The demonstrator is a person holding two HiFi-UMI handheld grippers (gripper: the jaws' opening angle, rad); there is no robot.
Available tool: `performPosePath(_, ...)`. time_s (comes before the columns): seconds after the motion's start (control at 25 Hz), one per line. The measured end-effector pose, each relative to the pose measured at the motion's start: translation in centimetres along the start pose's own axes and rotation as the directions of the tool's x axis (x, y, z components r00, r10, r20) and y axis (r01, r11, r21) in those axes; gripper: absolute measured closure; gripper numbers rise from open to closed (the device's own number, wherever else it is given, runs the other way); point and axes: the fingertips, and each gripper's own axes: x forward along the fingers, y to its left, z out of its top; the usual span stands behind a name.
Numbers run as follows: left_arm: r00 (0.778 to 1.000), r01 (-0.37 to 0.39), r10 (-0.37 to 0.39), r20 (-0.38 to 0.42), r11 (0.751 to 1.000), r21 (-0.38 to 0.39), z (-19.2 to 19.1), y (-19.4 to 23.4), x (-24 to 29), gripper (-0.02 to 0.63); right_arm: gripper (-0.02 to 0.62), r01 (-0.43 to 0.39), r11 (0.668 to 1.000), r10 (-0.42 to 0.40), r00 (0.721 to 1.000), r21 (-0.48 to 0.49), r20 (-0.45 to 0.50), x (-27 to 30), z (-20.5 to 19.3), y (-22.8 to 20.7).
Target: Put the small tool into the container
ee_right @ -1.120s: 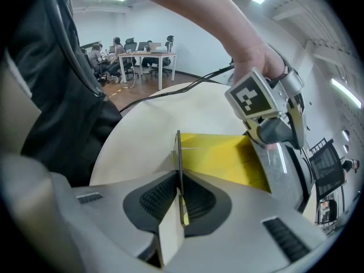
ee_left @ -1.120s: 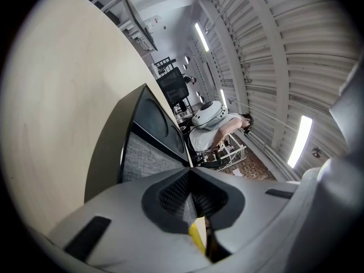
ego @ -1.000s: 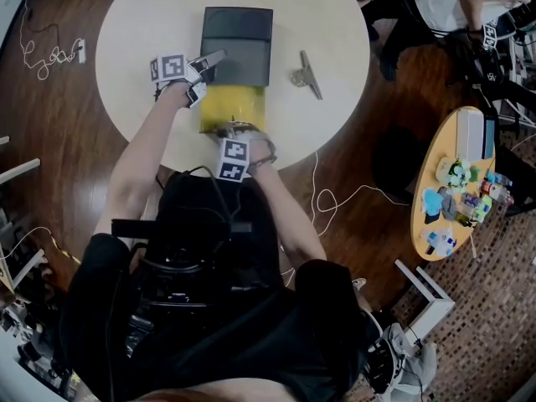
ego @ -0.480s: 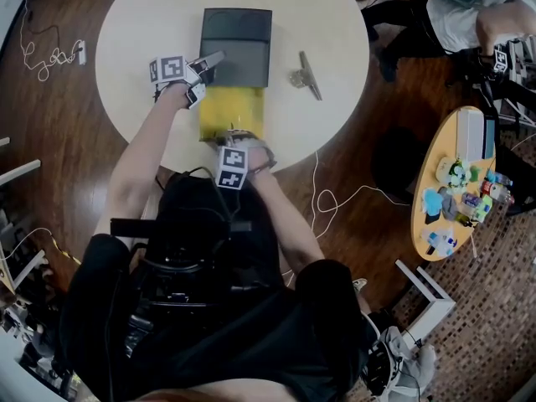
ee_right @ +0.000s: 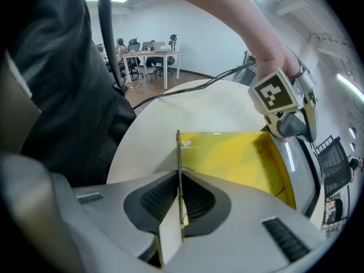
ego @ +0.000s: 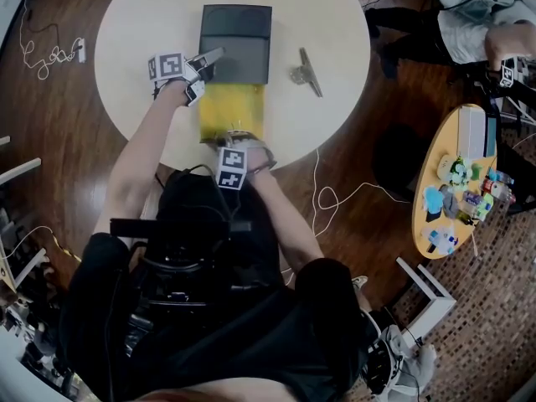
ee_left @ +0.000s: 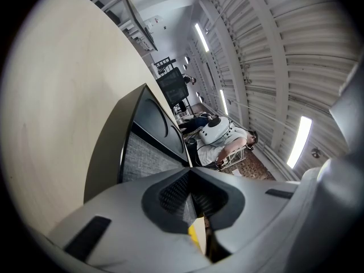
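A dark grey box (ego: 236, 40) lies on the round white table (ego: 142, 23), with a yellow drawer (ego: 232, 107) pulled out of it toward me. The small metal tool (ego: 306, 74) lies on the table to the right of the box, apart from both grippers. My left gripper (ego: 203, 75) is shut on the container's left side wall where the box meets the drawer; its own view shows a thin yellow-edged wall between the jaws (ee_left: 196, 209). My right gripper (ego: 237, 134) is shut on the drawer's thin near wall (ee_right: 178, 152). The drawer's yellow floor (ee_right: 233, 155) looks empty.
The drawer's near end is close to the table's front edge. A low oval side table (ego: 461, 182) with several toys stands to the right. Cables (ego: 331, 199) trail on the wooden floor. A person (ego: 486, 15) sits at the upper right.
My right gripper has edged slightly toward me at the table's near edge, still on the drawer wall. The left gripper and the tool have not moved. The seated person has shifted.
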Motion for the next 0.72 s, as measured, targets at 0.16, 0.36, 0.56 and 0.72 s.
performPosePath(0.16, 1.000, -0.001, 0.001, 0.000, 1.000, 0.001, 0.0, 0.2, 0.0, 0.604, 0.563, -0.008, 1.000, 0.008, 1.000, 0.004, -0.008, -0.5, 0.1, 0.2)
performPosePath(0.36, 1.000, -0.001, 0.001, 0.001, 1.000, 0.001, 0.1, 0.2, -0.1, 0.603, 0.563, -0.008, 1.000, 0.008, 1.000, 0.023, 0.010, 0.2, 0.0, 0.3)
performPosePath(0.56, 1.000, -0.006, 0.006, 0.004, 1.000, 0.002, -0.1, 0.3, -0.1, 0.603, 0.537, 0.054, 0.993, -0.062, 0.996, 0.106, 0.071, -0.9, 0.1, 0.0)
performPosePath(0.72, 1.000, -0.007, 0.007, 0.003, 1.000, 0.003, 0.0, 0.2, 0.0, 0.604, 0.523, 0.008, 0.954, -0.079, 0.971, 0.300, 0.225, -3.8, 1.0, -1.4)
